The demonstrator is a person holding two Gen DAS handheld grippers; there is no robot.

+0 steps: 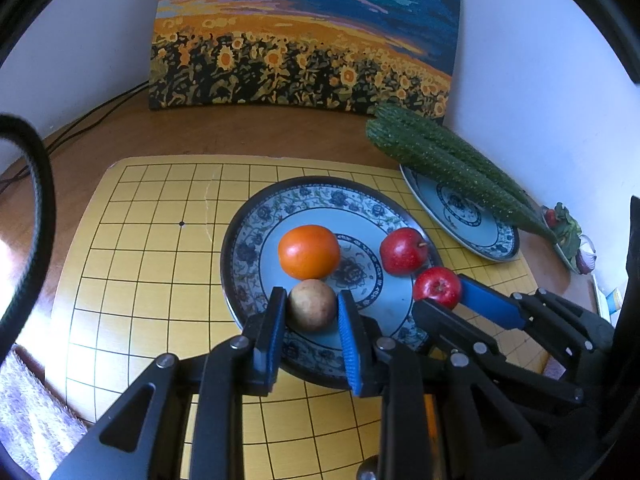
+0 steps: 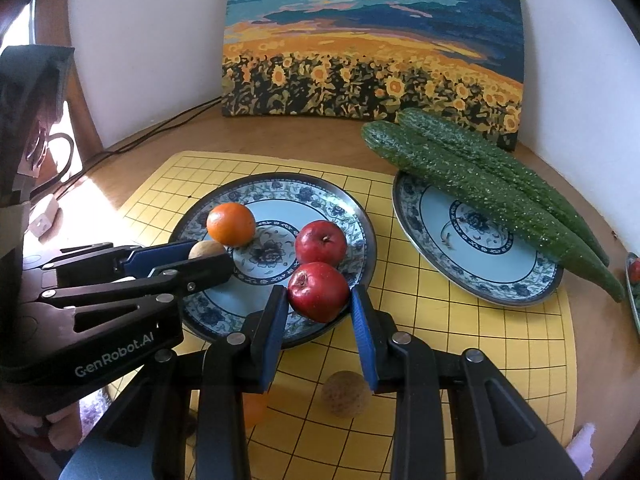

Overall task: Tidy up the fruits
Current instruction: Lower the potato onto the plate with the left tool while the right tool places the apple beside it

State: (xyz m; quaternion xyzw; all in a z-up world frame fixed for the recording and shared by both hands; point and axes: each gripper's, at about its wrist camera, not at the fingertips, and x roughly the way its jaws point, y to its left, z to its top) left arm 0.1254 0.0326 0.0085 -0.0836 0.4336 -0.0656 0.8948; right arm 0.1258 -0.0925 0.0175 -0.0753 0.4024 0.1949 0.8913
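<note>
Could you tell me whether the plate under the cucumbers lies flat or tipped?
Tipped: the plate leans with its far rim raised off the yellow board, under two cucumbers.

Plates [image 2: 362, 216] look like glossy china w/ blue flower print, smooth & shiny. Red apple [image 2: 318, 291] has smooth, shiny skin; orange [image 2: 231, 224] is a bit dimpled. Brown fruit [image 1: 311, 305] looks matt & dull. Cucumbers [image 2: 480, 184] are bumpy, rough. Yellow grid board [image 1: 140, 264] is smooth w/ a soft sheen. Gripper fingers [image 1: 267, 336]: matt black metal w/ ridged blue rubbery pads. Table [image 1: 240, 136] is wood.
</note>
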